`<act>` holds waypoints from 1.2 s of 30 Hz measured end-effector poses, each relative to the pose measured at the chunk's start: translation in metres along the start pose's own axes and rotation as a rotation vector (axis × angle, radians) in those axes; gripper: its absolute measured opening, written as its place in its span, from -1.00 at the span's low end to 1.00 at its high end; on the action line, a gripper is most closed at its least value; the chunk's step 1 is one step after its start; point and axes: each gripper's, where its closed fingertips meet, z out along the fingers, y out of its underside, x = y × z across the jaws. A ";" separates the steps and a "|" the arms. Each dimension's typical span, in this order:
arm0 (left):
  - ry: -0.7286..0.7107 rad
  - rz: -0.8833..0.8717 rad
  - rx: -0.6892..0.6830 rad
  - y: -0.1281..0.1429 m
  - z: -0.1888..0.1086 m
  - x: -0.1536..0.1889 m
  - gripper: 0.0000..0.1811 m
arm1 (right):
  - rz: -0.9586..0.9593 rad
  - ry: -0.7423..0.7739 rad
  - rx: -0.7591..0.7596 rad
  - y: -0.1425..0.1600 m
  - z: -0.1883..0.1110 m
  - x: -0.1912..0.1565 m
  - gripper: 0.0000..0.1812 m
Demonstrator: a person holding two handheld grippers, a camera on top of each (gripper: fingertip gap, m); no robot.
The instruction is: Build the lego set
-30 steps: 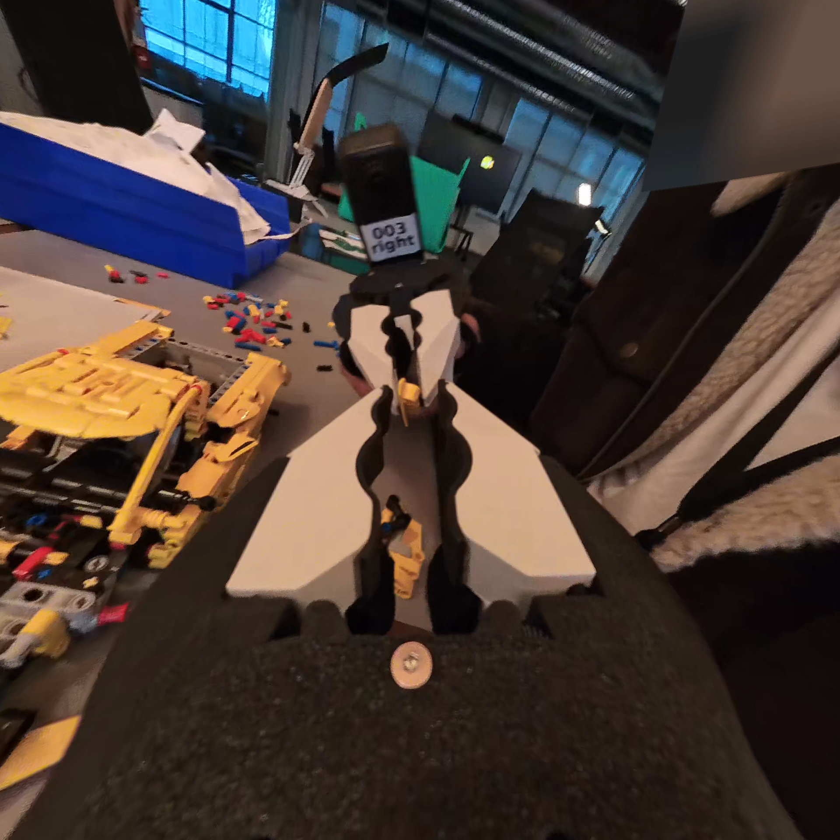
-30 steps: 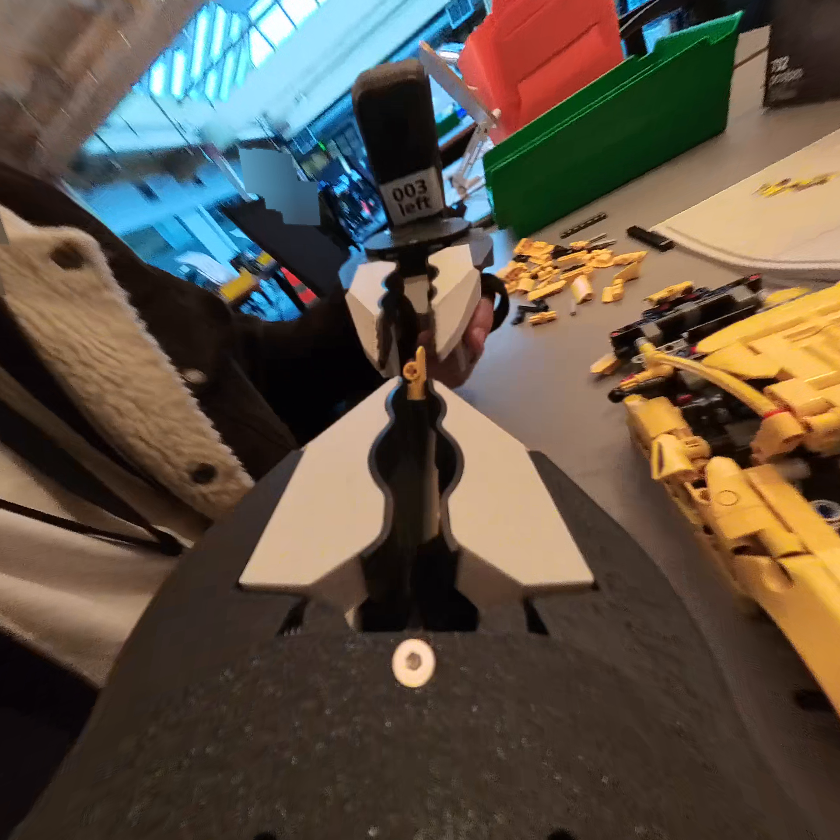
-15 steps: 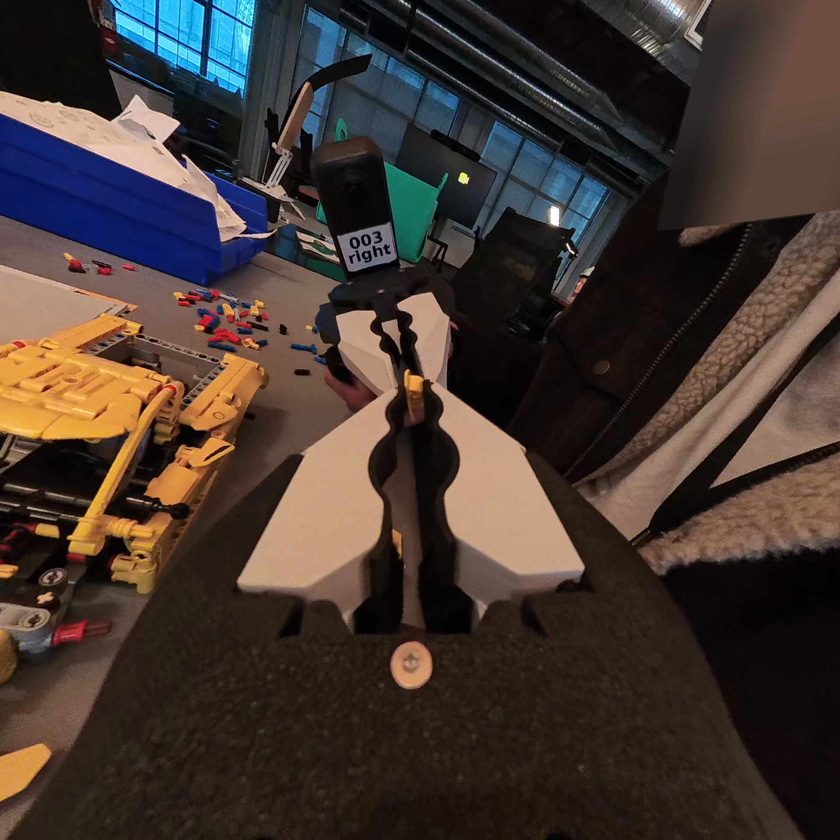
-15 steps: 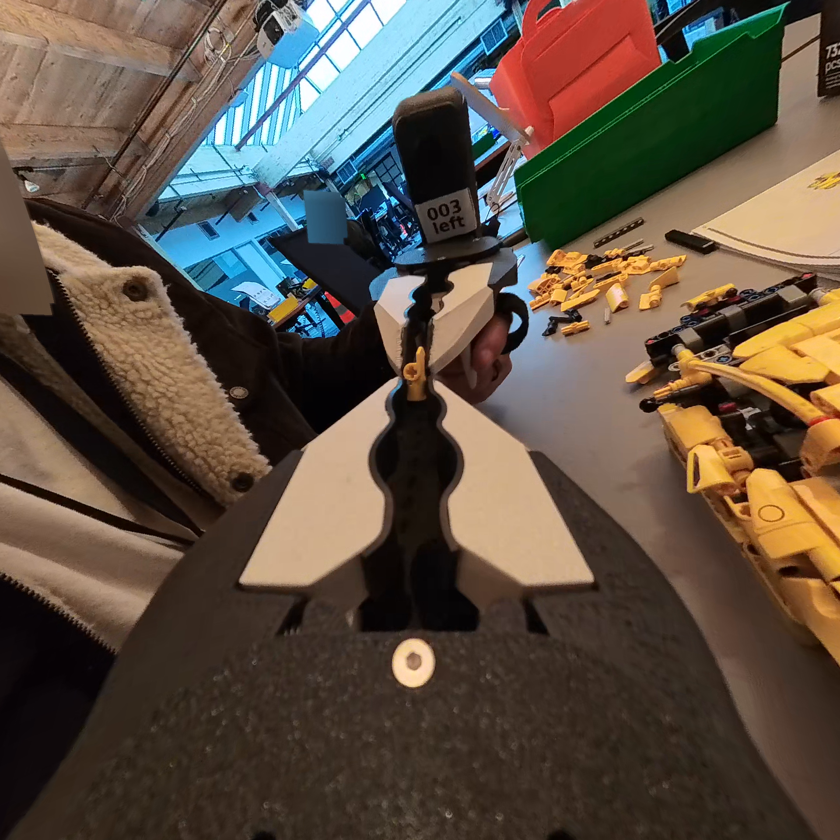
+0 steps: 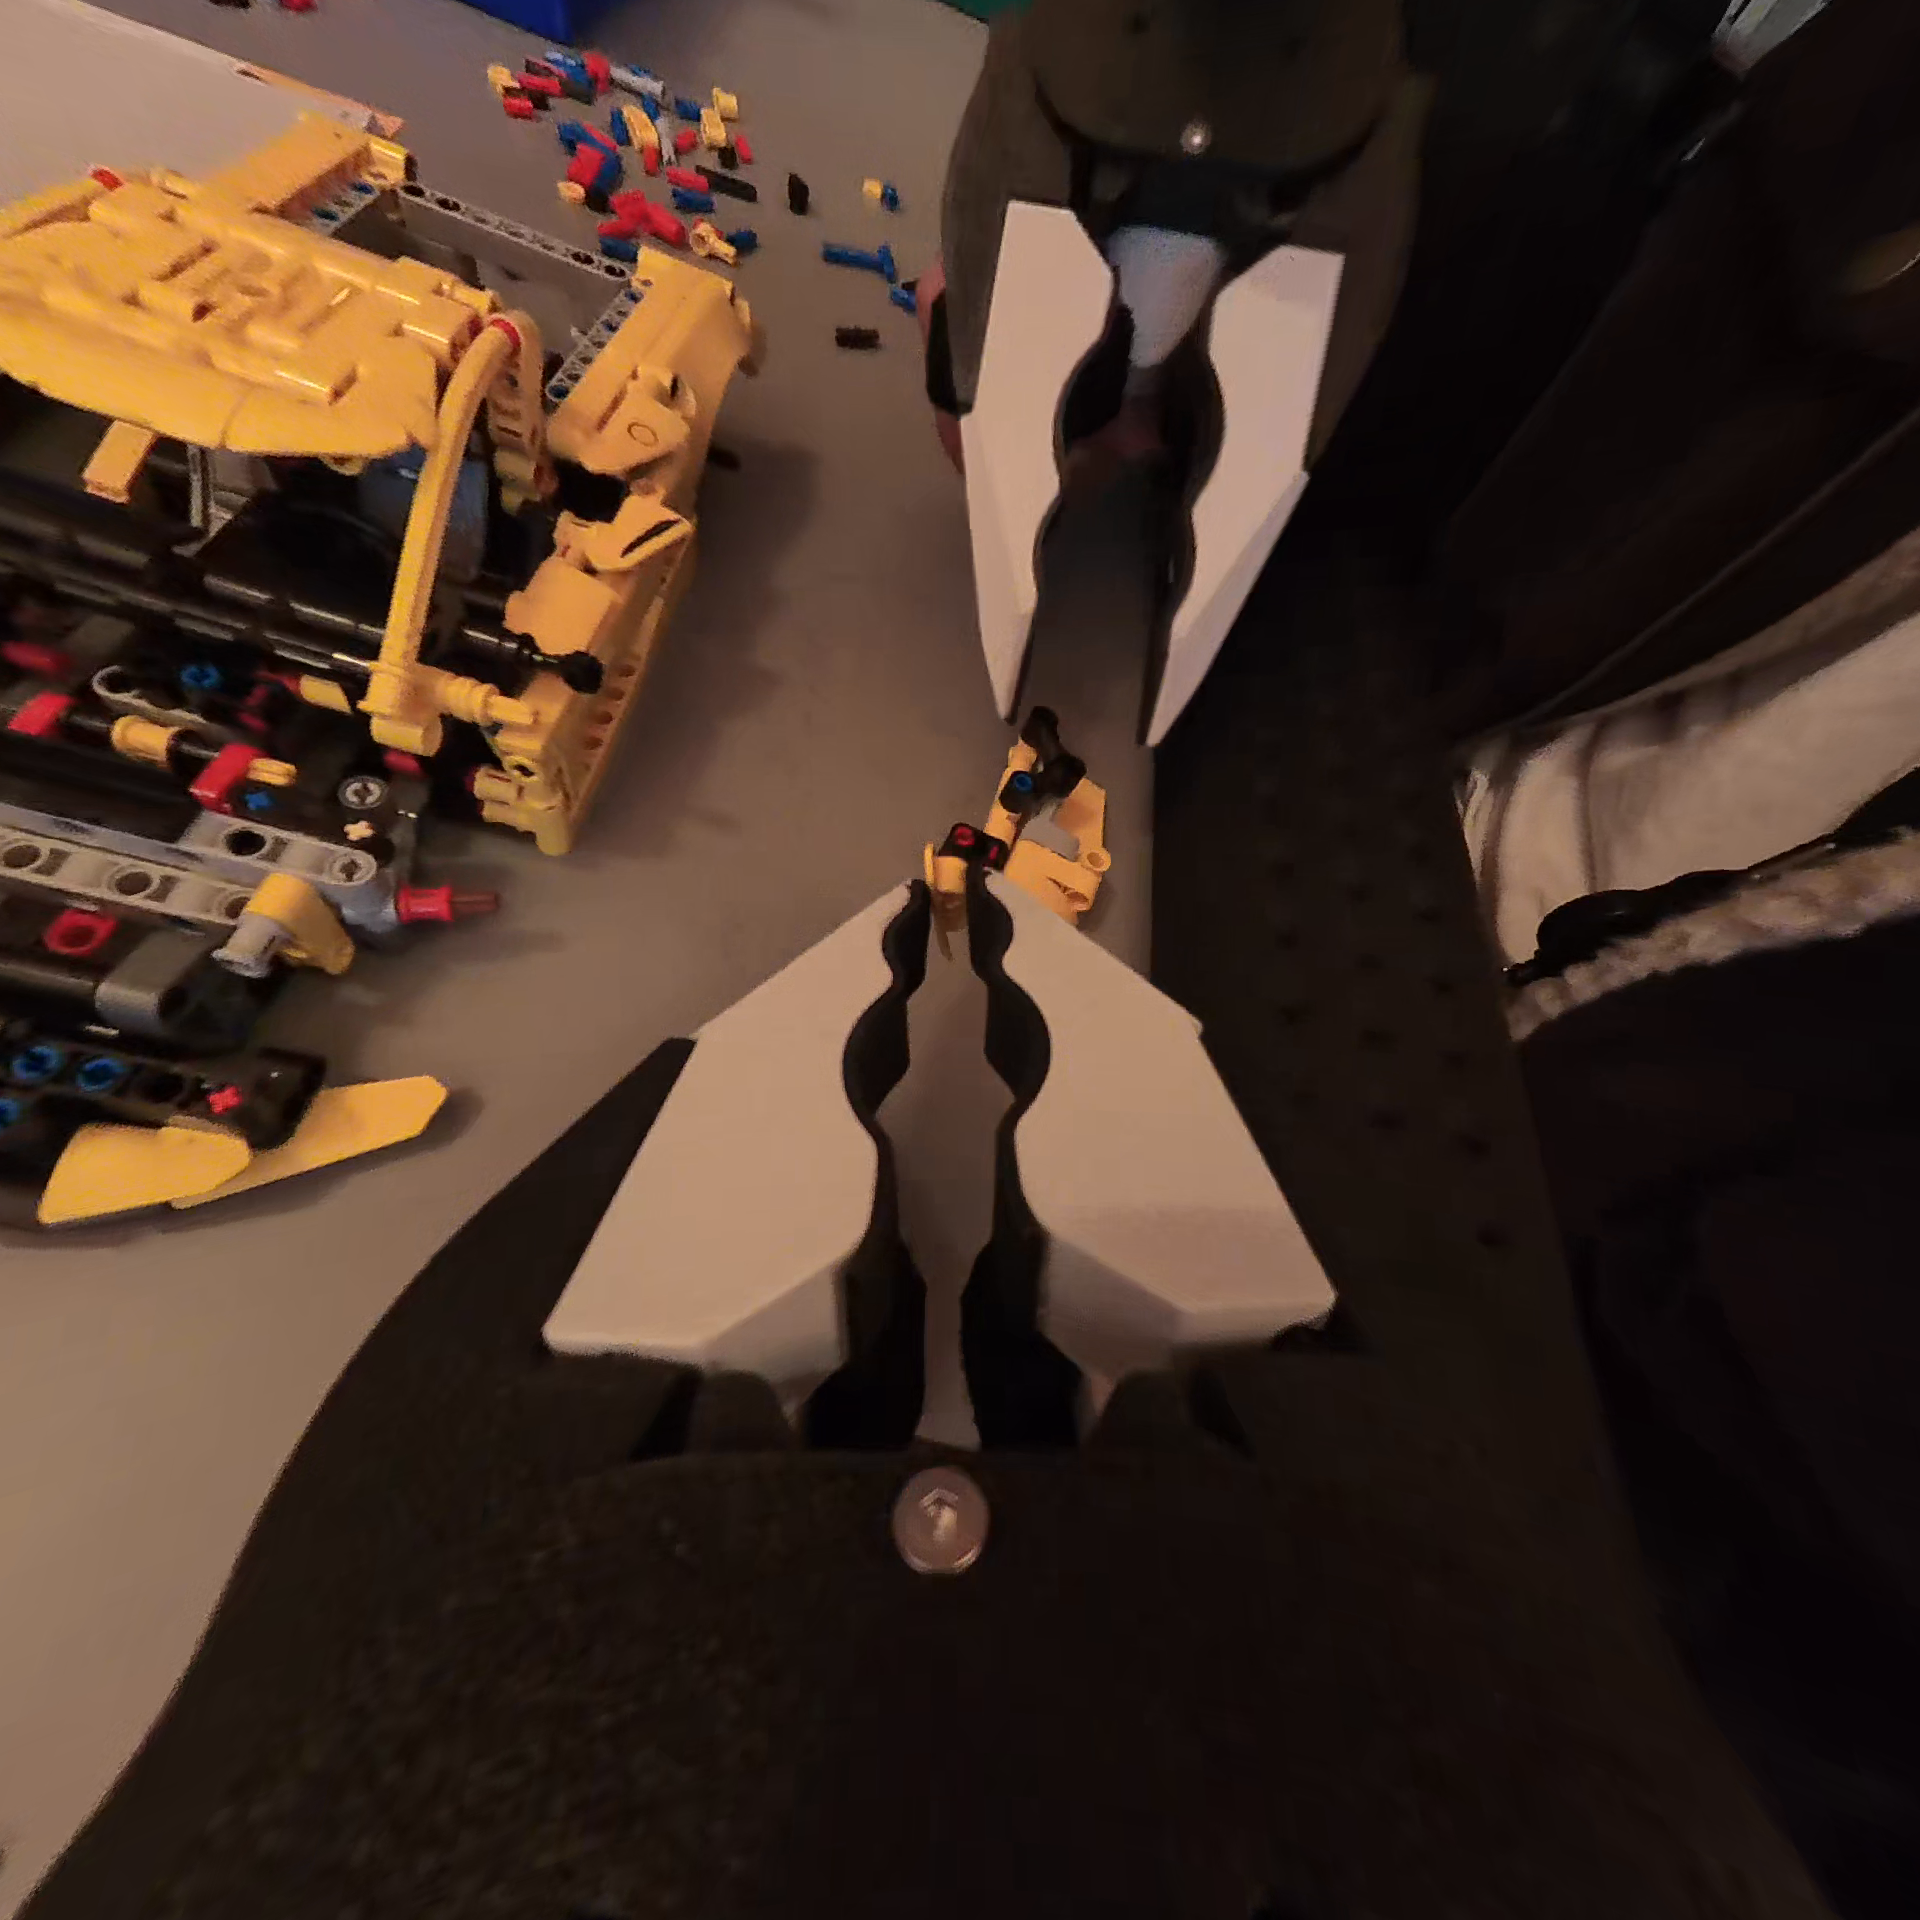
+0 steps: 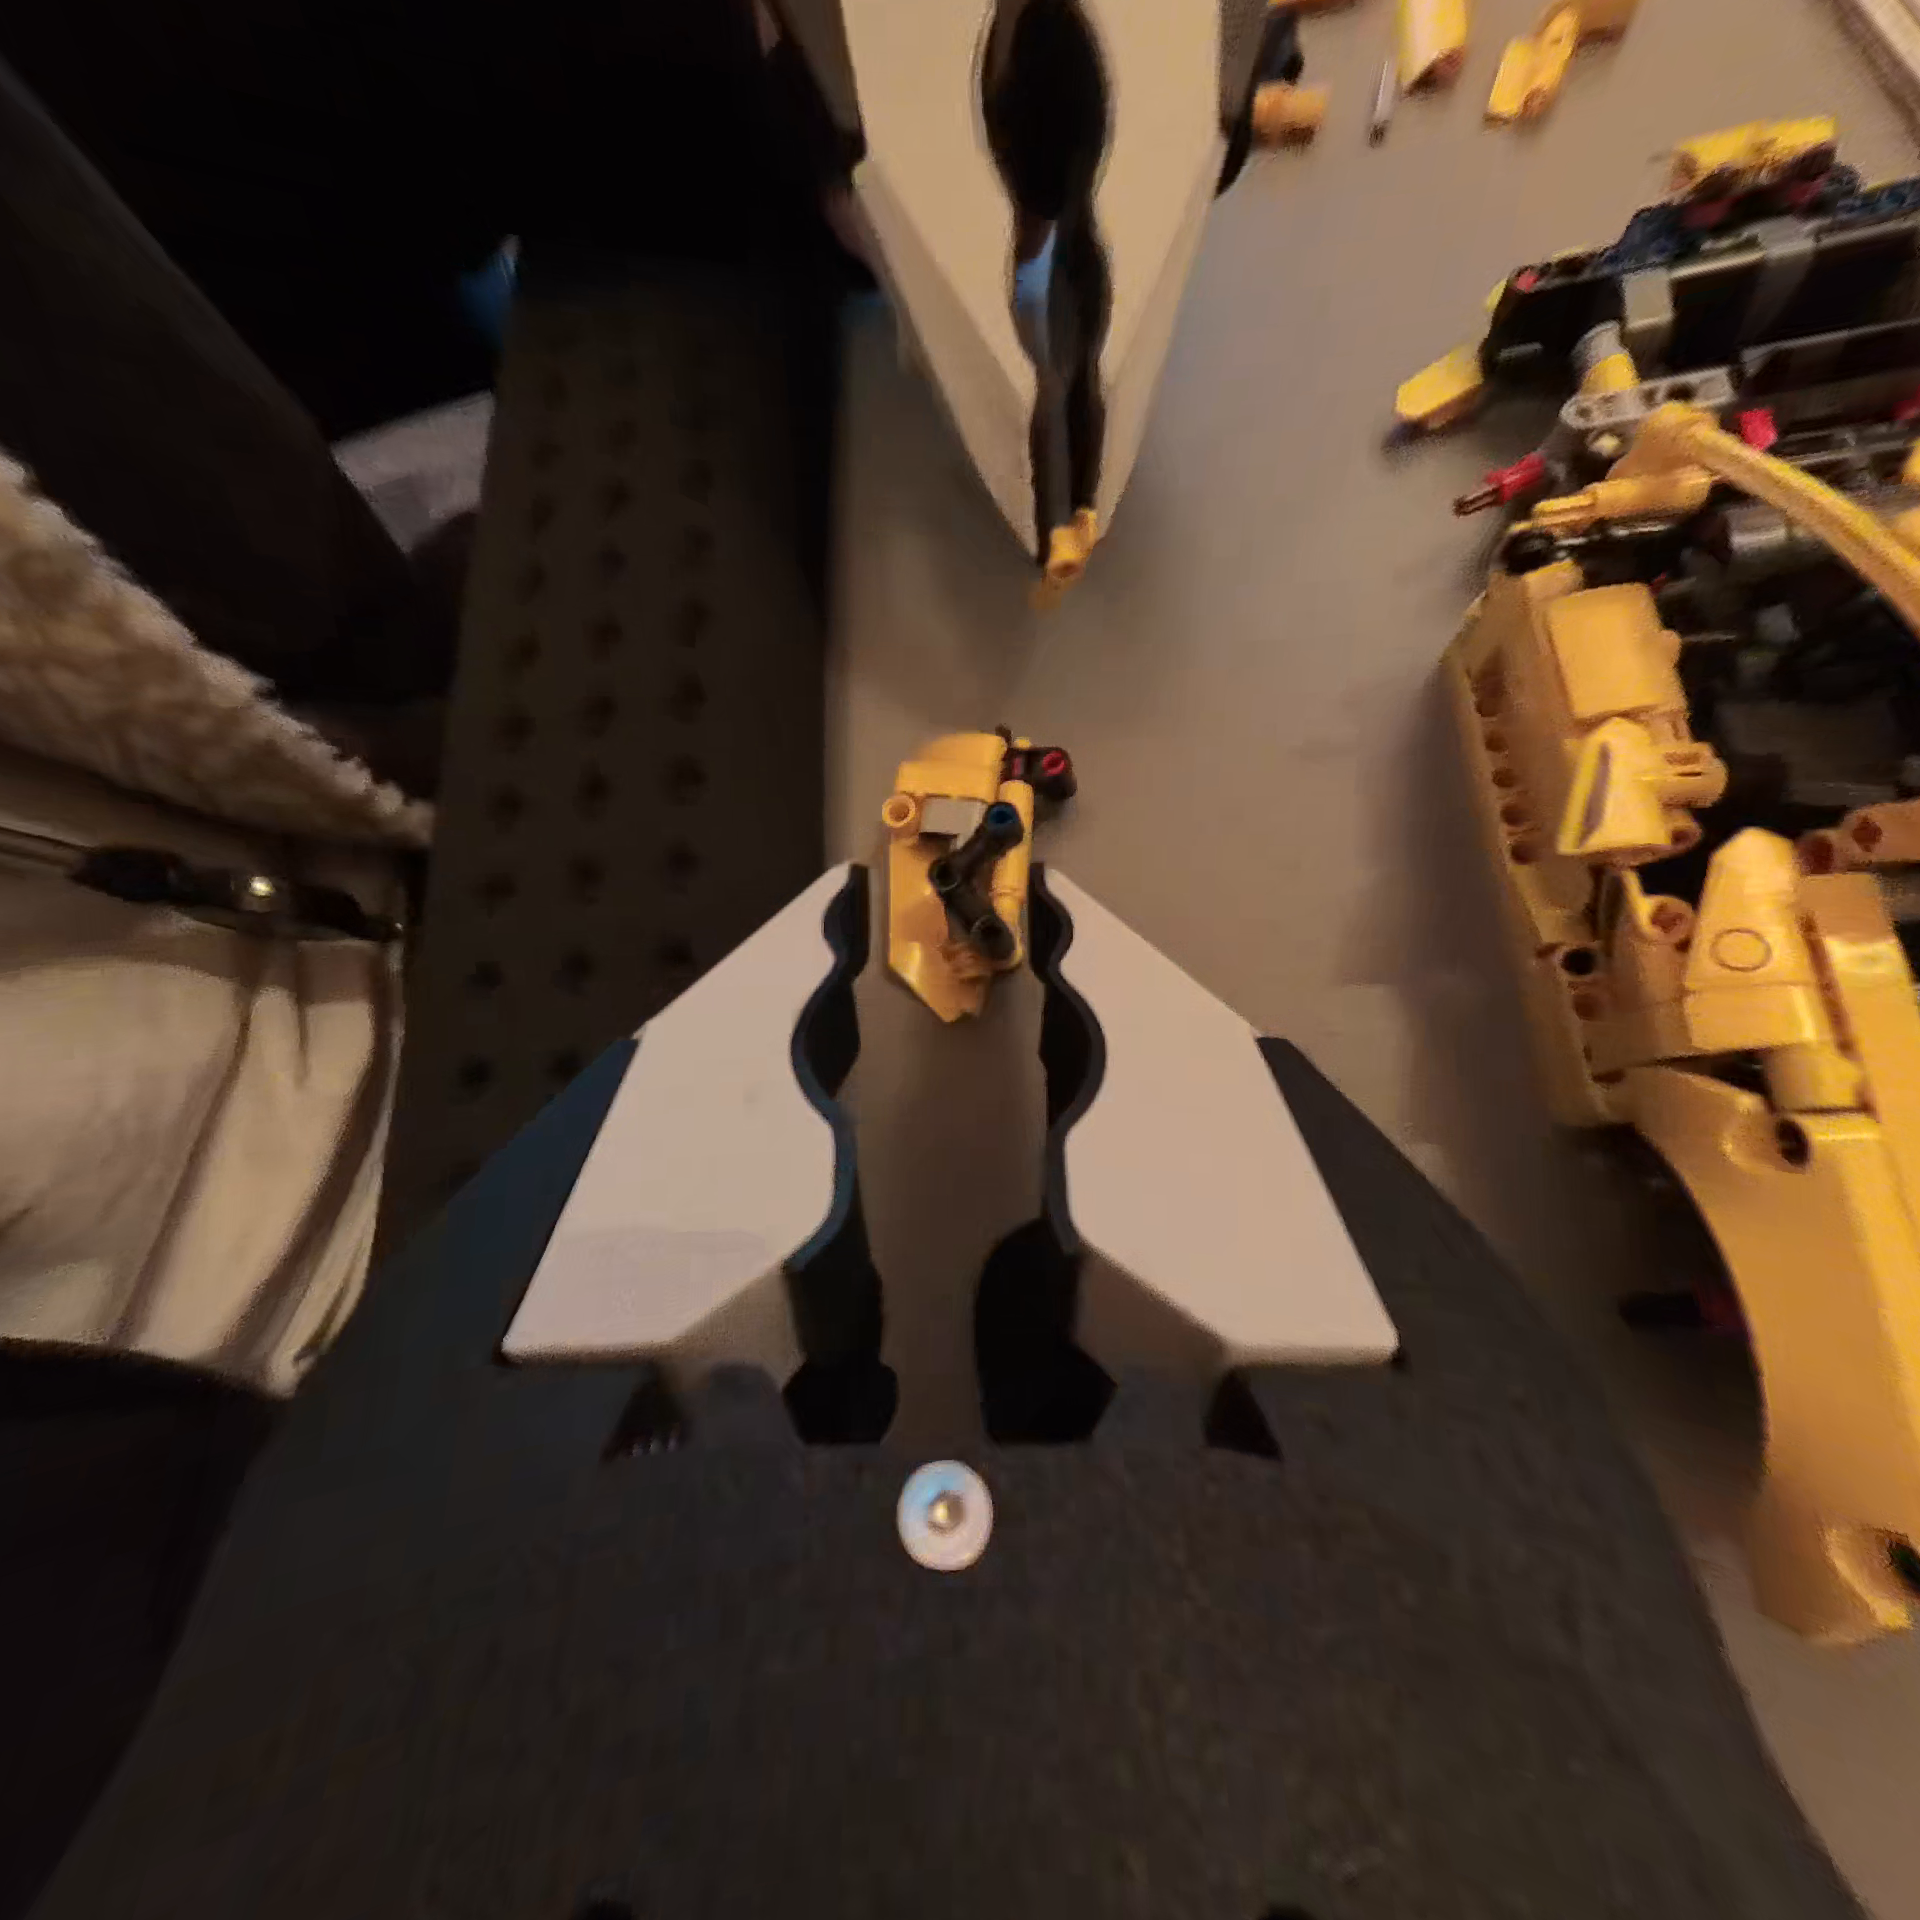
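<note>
Lego subassembly [image 6: 961, 883] lies beside the yellow car model [image 5: 343, 436]; left gripper [image 5: 948, 904] pinches a small yellow piece [image 5: 948, 883], right gripper [image 6: 945, 883] spread around the subassembly.

Two wrist cameras, both tilted down at the grey table [image 5: 790, 644] from close above

The left wrist view looks along the left gripper [image 5: 948, 902] with the yellow model car [image 5: 312, 436] on its left; the right wrist view looks along the right gripper [image 6: 945, 883] with the same car on its right. They face each other, and both catch the small yellow sub-assembly [image 6: 961, 883] lying between them near the table edge
</note>
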 end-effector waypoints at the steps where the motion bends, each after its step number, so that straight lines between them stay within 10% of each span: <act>1: -0.004 -0.001 -0.003 0.000 0.001 -0.001 -0.92 | -0.024 0.027 -0.043 0.003 0.002 0.000 -0.67; 28: -0.095 0.028 0.000 0.001 -0.006 -0.008 -0.92 | -0.157 0.122 -0.456 0.014 0.021 0.011 -0.81; 31: -0.116 -0.009 0.073 -0.010 -0.017 -0.015 -0.92 | -0.102 0.144 -0.301 -0.008 0.008 0.026 -0.81; 36: -0.076 -0.167 0.470 -0.064 -0.068 -0.025 -0.92 | 0.324 -0.142 0.443 -0.099 -0.037 0.043 -0.82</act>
